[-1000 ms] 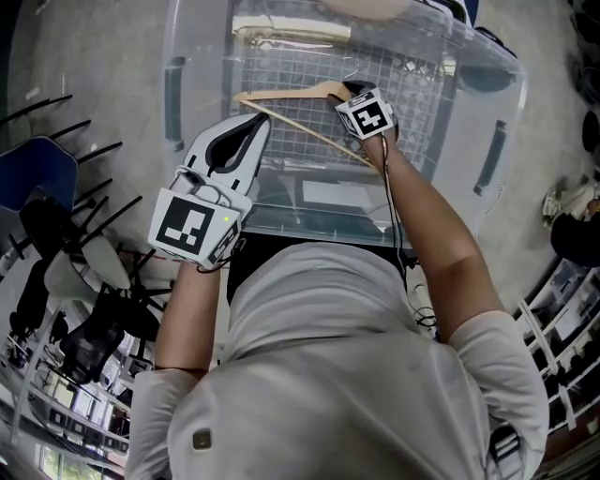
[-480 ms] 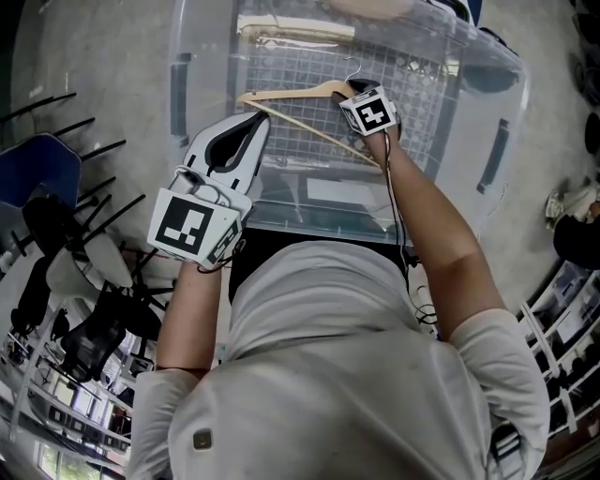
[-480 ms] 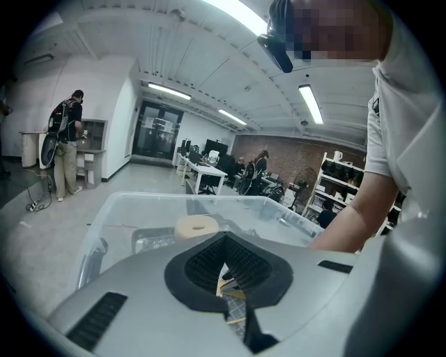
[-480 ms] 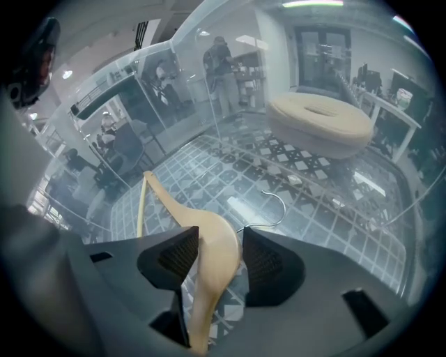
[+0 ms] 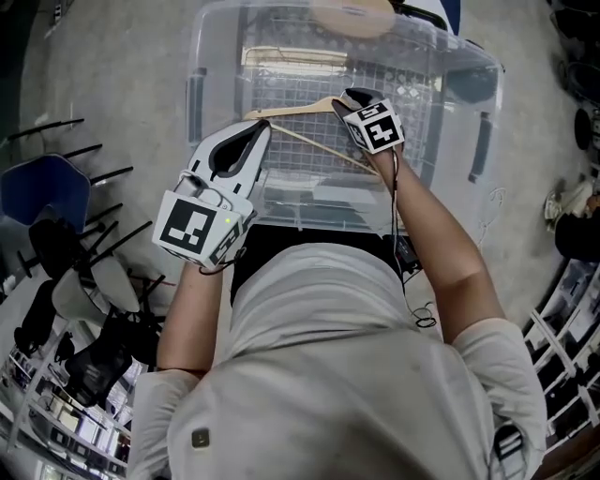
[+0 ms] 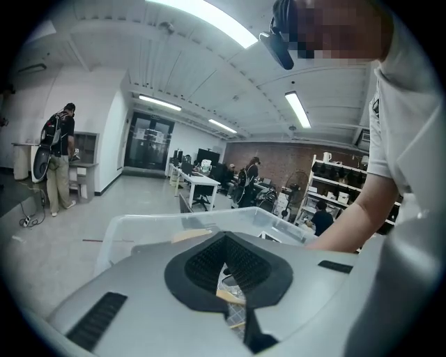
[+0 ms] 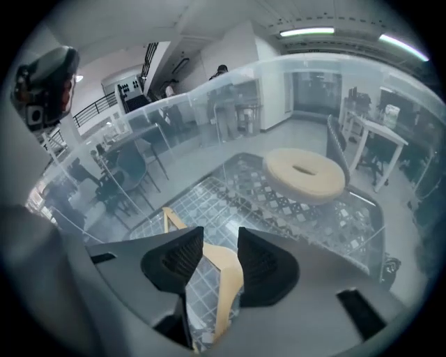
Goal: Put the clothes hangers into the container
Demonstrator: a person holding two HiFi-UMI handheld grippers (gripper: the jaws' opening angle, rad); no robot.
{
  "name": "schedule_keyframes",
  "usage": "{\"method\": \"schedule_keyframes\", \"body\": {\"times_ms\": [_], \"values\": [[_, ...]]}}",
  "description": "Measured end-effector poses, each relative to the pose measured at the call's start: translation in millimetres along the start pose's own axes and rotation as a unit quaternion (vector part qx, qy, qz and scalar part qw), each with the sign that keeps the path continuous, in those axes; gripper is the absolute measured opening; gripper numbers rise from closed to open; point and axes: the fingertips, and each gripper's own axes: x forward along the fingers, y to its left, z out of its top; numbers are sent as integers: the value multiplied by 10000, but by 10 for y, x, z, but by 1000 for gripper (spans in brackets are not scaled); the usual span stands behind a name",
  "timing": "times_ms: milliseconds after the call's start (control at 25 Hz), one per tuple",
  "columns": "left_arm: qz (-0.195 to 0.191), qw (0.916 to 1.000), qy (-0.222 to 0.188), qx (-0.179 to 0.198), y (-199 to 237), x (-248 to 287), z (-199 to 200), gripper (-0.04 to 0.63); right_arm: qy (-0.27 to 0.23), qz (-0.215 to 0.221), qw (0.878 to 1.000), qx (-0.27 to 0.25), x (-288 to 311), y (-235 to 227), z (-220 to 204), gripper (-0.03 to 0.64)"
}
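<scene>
A clear plastic container (image 5: 202, 94) stands on the floor in front of me, with a grid pattern showing at its bottom. A wooden clothes hanger (image 5: 291, 111) lies inside it, and a second pale hanger (image 5: 295, 58) rests at the far end. My right gripper (image 5: 349, 97) hovers over the first hanger's neck. Its jaws have just been closing, and the hanger (image 7: 223, 279) shows between and below the pads with a gap beside it, so it is open. My left gripper (image 5: 261, 127) hangs over the container's near left side, shut and empty.
A beige ring-shaped cushion (image 5: 352, 17) lies beyond the container's far end. A blue chair (image 5: 37, 187) and black chair legs stand at the left, shelving (image 5: 562, 328) at the right. A person (image 6: 59, 164) stands far off by a wall.
My right gripper has lifted off the hanger, which stays in the container. The left gripper has risen a little. The head view has shifted so the container sits lower in the picture.
</scene>
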Motion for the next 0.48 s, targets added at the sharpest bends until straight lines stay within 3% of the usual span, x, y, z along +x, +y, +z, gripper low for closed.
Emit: {"method": "schedule_keyframes", "body": {"times_ms": [240, 480], "values": [[-156, 9995, -207, 205, -104, -325, 177, 17, -770, -162, 9969, -75, -794, 356, 471, 118], [-354, 9975, -420, 451, -223, -712, 315, 16, -1605, -340, 9864, -76, -1593, 864, 892, 73]]}}
